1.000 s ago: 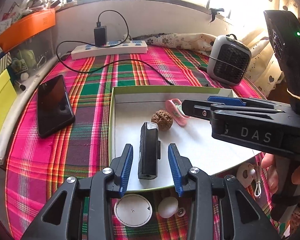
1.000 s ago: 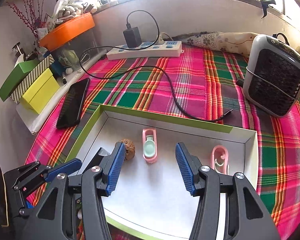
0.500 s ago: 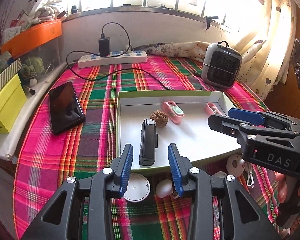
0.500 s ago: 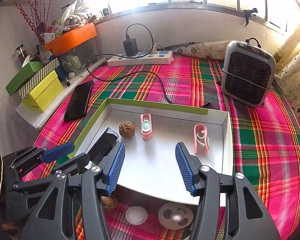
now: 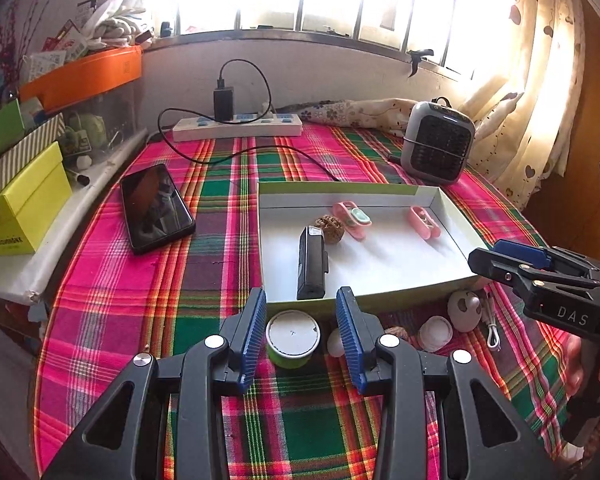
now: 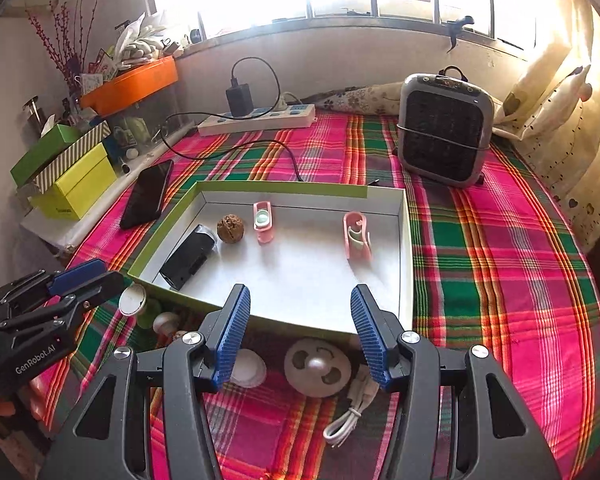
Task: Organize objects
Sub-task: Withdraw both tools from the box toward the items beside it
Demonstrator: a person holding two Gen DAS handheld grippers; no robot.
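Observation:
A shallow white box with a green rim [image 5: 340, 189] [image 6: 280, 188] lies on the plaid cloth. Inside it are a black device [image 5: 311, 263] [image 6: 188, 257], a walnut [image 5: 329, 229] [image 6: 230, 229] and two pink clips [image 5: 352, 218] [image 6: 356, 235]. In front of the box lie a green cup with a white lid [image 5: 293, 338] [image 6: 133, 300], small white round pieces [image 5: 434, 332] [image 6: 248, 368], a white mini fan [image 6: 317, 367] [image 5: 464, 310] and a white cable [image 6: 350, 414]. My left gripper [image 5: 301, 334] stands open above the cup. My right gripper [image 6: 300, 334] is open above the box's front wall, holding nothing.
A black phone [image 5: 156, 208] lies left of the box. A grey heater [image 6: 444, 136] stands at the back right, a power strip [image 5: 238, 128] with a charger and black cord at the back. Coloured boxes [image 5: 24, 196] and an orange tray [image 6: 132, 84] line the left shelf.
Both grippers have drawn back from over the box toward the near edge. The cup, the mini fan and other small things in front of the box have come into view. Jaws unchanged.

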